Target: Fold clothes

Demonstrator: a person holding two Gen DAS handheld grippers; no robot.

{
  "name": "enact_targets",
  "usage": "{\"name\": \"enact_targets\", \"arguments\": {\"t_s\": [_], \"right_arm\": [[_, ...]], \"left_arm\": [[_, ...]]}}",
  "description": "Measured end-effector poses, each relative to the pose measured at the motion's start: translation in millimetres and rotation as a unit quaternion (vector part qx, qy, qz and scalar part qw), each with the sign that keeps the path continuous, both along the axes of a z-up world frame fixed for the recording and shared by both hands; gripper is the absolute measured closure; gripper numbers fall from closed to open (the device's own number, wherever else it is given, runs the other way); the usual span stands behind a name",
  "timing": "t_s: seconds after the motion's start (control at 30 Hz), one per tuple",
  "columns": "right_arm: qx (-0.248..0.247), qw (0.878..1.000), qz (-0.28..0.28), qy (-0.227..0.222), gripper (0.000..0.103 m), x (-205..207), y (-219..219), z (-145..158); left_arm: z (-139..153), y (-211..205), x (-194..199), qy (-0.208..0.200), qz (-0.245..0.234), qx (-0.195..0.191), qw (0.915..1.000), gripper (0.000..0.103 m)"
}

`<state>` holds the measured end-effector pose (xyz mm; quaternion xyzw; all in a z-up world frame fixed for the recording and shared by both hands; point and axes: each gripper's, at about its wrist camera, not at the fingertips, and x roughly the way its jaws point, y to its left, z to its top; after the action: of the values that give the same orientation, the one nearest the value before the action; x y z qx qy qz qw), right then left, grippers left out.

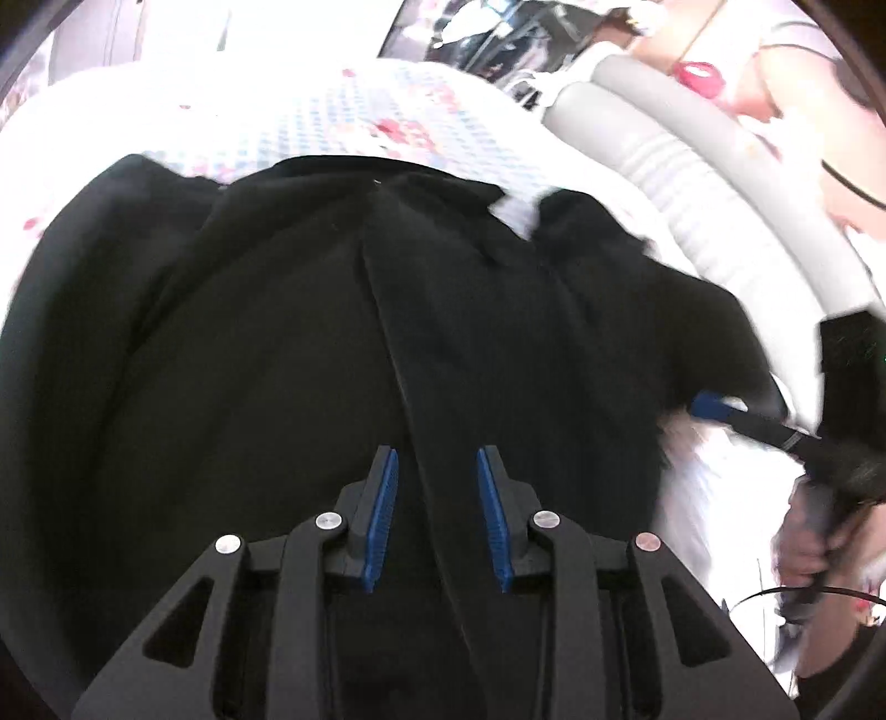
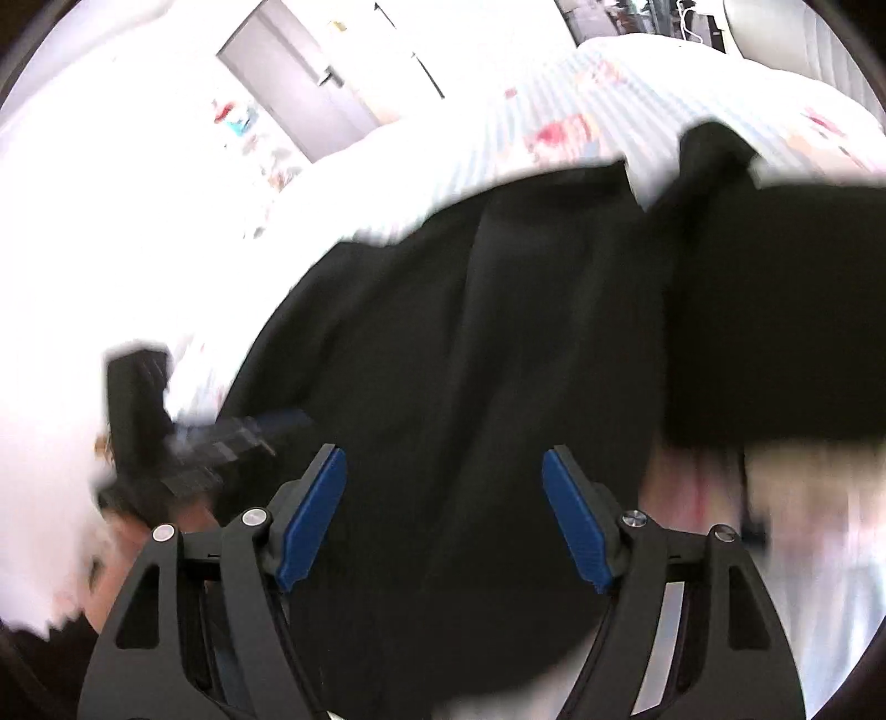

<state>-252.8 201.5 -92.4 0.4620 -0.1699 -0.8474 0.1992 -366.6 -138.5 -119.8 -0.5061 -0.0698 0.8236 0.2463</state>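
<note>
Broadly, black garment [image 1: 277,332] spread lengthwise away, left gripper [image 1: 437,515] parted narrowly, right gripper [image 2: 444,515] wide.

Bed sheet [image 1: 332,119] pale, blue-checked with small red and pink prints, strongly overexposed by bright light in both views. Padded grey headboard [image 1: 692,149] in rounded horizontal rolls runs along the bed's far right edge in the left wrist view, with a dark cluttered area [image 1: 498,39] behind it, too blurred to read. Right wrist view shows a white wall and a grey door [image 2: 299,83] beyond the bed.
</note>
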Motion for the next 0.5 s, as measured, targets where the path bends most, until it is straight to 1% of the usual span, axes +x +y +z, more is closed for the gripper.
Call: {"name": "enact_targets", "arguments": {"t_s": [0.07, 0.1, 0.13, 0.2, 0.23, 0.3, 0.33, 0.4, 0.47, 0.5], "right_arm": [[0.011, 1.0, -0.015, -0.019, 0.029, -67, 1, 0], [0.021, 0.999, -0.022, -0.027, 0.03, -102, 0, 0], [0.043, 0.998, -0.03, -0.035, 0.031, -125, 18, 0], [0.098, 0.993, -0.052, -0.043, 0.031, -184, 23, -4], [0.103, 0.991, -0.06, -0.059, 0.031, -199, 31, -9], [0.112, 0.987, -0.075, -0.091, 0.031, -229, 46, -19], [0.118, 0.985, -0.078, -0.101, 0.031, -234, 51, -23], [0.129, 0.981, -0.086, -0.12, 0.031, -245, 62, -33], [0.141, 0.976, -0.093, -0.14, 0.031, -256, 72, -42], [0.146, 0.973, -0.097, -0.15, 0.031, -261, 78, -47]], "left_arm": [[-15, 9, -47, -0.004, 0.013, -0.018, 0.9997, 0.077], [-22, 12, -69, -0.012, 0.023, -0.018, 0.9995, 0.078], [-30, 16, -91, -0.023, 0.035, -0.012, 0.999, 0.078], [-40, 16, -124, -0.047, 0.051, 0.021, 0.9974, 0.078], [-45, 17, -141, -0.062, 0.061, 0.037, 0.9955, 0.078], [-54, 22, -169, -0.088, 0.075, 0.046, 0.9923, 0.078], [-58, 26, -182, -0.098, 0.078, 0.049, 0.9909, 0.078], [-61, 36, -205, -0.103, 0.083, 0.059, 0.9895, 0.078], [-61, 45, -224, -0.108, 0.081, 0.08, 0.9876, 0.078], [-61, 48, -232, -0.11, 0.084, 0.083, 0.987, 0.078]]}}
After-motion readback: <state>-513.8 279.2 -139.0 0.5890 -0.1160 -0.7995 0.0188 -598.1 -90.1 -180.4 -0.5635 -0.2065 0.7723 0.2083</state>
